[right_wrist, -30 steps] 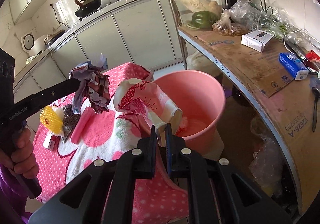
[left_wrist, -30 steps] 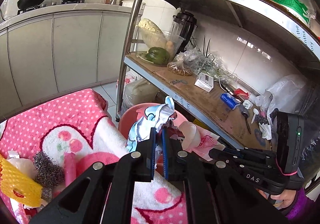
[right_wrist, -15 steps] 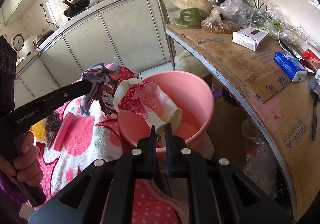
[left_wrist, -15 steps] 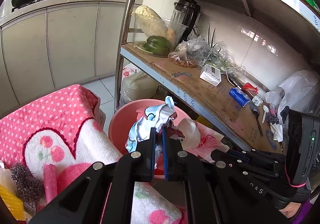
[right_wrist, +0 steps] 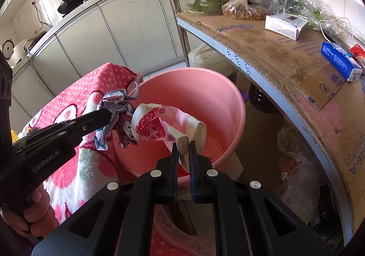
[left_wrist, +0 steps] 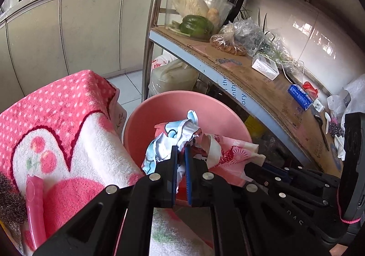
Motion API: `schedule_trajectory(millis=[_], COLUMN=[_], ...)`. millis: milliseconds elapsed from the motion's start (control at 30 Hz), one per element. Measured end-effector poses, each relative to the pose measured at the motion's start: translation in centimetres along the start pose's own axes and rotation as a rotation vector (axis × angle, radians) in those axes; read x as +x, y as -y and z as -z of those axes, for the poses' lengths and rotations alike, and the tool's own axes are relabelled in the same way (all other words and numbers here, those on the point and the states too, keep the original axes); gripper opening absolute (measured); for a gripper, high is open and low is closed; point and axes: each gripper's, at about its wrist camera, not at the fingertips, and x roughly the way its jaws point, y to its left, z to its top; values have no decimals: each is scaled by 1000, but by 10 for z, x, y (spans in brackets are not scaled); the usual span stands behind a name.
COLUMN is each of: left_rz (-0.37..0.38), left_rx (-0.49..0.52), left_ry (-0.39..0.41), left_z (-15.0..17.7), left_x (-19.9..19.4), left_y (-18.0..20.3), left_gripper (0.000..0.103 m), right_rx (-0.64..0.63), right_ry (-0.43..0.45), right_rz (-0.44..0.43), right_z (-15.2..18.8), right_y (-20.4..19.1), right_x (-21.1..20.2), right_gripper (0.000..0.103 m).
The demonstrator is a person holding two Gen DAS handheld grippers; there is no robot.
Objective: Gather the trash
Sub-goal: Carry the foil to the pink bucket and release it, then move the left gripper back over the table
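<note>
Bucket [right_wrist: 219, 105] between towel-covered table [right_wrist: 95, 87] on left, shelf [right_wrist: 285, 62] on right

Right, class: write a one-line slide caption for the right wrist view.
Two hand-held grippers over a pink bucket: right pinching a crushed paper cup, left clamping crumpled paper.

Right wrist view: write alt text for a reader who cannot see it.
The right tool is shut on a crushed paper cup over a pink bucket. Beside it, the left tool grips crumpled paper at the bucket's rim, with a pink towel behind.
</note>
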Motion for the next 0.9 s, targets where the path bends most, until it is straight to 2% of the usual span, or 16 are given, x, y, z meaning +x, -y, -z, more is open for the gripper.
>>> schedule_trajectory(millis=[367,600,700,767,900], left_rz=[-17,-16,3,7,21], left_rx=[18,-6,-39,-51,-59], left_ry=[-51,-61,-69,-59,-51], left_z=[7,6,3,3,2], left_x=[19,20,19,16,9], left_y=[3,-1,-6,-9,-10], left_gripper=[5,7,12,20,21], right_rx=[5,5,16,13,11], right_ry=[-40,-39,-39,-39,-37], right_rz=[24,32,33,30,36], right_z=[1,-1,-2,-2,-1], right_y=[6,7,9,10,10], right_x=[23,26,26,25,23], right_gripper=[9,9,11,14,16])
